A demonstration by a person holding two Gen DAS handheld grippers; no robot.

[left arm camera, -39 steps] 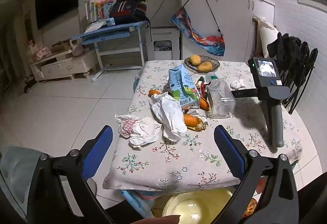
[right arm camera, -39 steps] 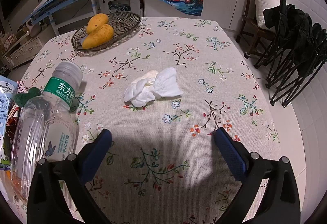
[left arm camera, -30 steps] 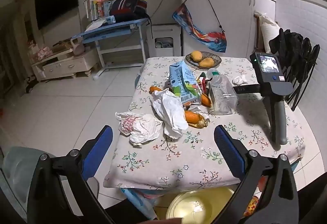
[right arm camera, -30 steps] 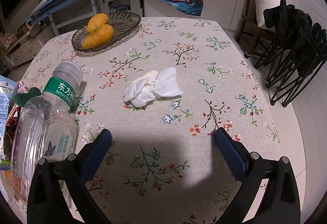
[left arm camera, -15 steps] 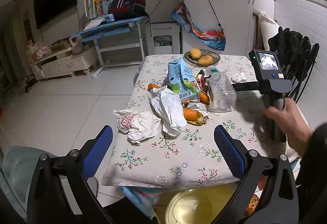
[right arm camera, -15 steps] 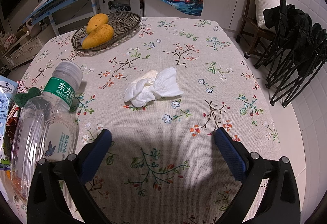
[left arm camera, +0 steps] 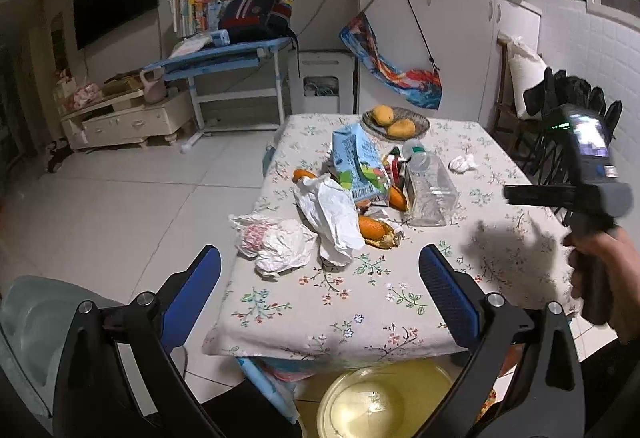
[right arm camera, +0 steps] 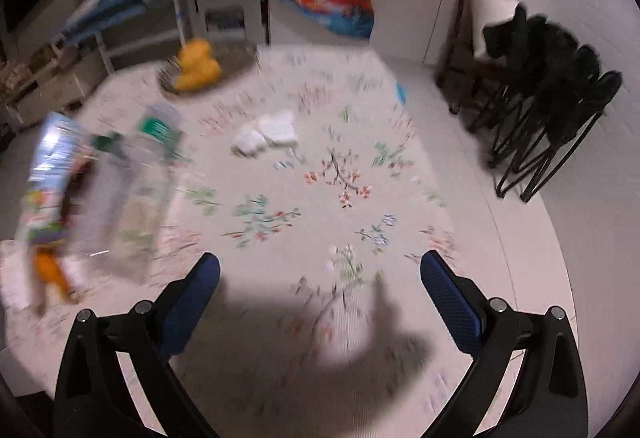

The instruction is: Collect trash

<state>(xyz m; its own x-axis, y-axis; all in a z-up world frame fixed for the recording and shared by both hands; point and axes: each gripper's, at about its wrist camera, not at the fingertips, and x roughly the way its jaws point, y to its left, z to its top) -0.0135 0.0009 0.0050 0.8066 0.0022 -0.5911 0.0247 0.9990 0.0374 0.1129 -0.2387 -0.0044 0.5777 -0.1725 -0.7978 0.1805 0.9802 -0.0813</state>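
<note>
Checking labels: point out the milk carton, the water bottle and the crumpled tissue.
milk carton [left arm camera: 357,163], left wrist view, front face.
water bottle [left arm camera: 430,191], left wrist view, clear body.
tissue [right arm camera: 266,132], right wrist view, middle of the wad.

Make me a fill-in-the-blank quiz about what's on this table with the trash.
1. The two mangoes lie in a woven ____ at the far end of the table.
2. The clear plastic bottle has a ____ label near its cap.
3. Both hand-held grippers, the left and the right, hold ____.
4. A crumpled white ____ lies alone on the floral tablecloth.

Missing words: basket; green; nothing; tissue
</note>
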